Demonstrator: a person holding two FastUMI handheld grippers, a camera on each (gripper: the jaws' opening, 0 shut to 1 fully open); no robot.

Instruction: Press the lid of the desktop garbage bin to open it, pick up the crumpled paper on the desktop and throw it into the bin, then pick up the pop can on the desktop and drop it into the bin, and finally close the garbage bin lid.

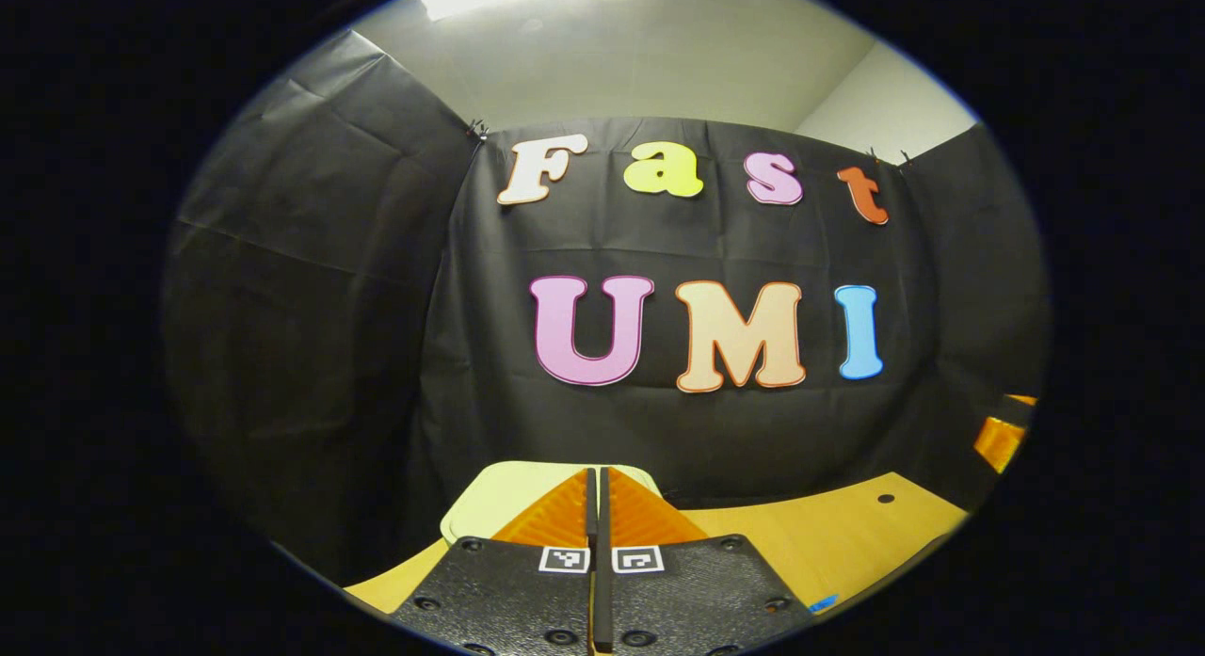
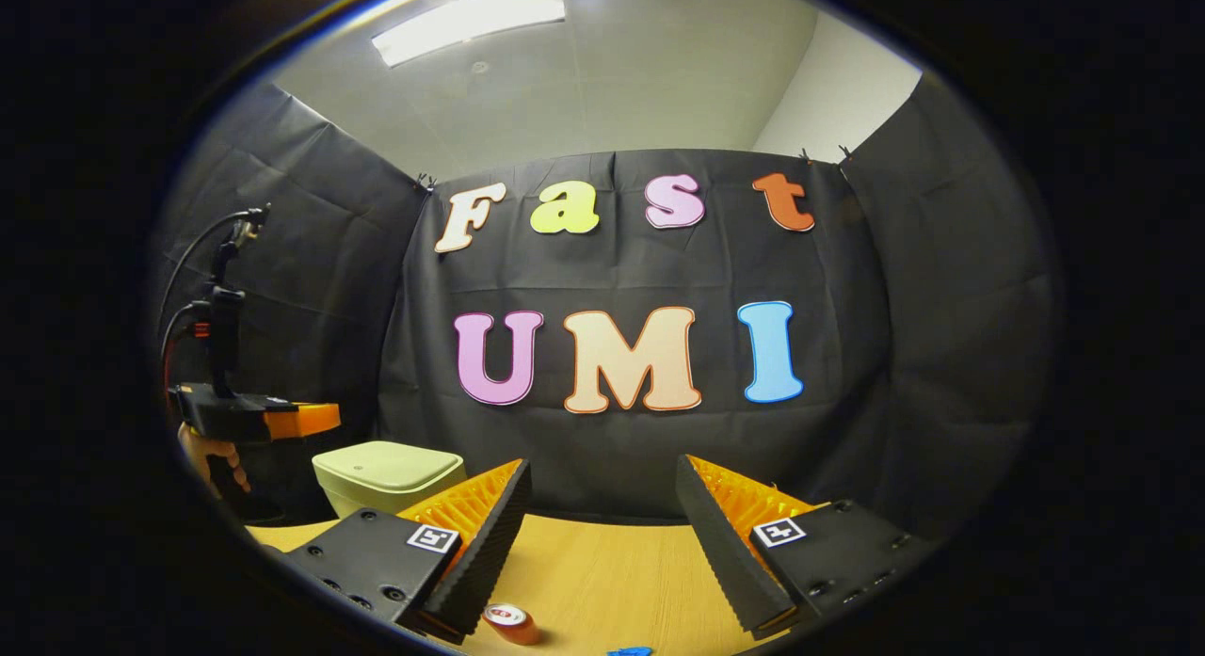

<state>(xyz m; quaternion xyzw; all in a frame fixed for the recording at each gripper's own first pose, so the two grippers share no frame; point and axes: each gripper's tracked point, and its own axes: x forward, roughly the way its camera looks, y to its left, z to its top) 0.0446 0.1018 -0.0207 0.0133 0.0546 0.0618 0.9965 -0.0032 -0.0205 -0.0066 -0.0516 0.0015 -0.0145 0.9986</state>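
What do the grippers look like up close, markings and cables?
Each gripper has two wedge-shaped, ribbed fingers on black bolted plates, with a square black-and-white tag on each plate: left gripper, right gripper. In the right gripper view, the left gripper carries an upright black post with looping cables.

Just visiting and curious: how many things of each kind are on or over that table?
bin, lid down: 1
pop can: 1
small blue thing, too cut off to identify: 1
Claws, left claw and right claw: 2
Total: 5
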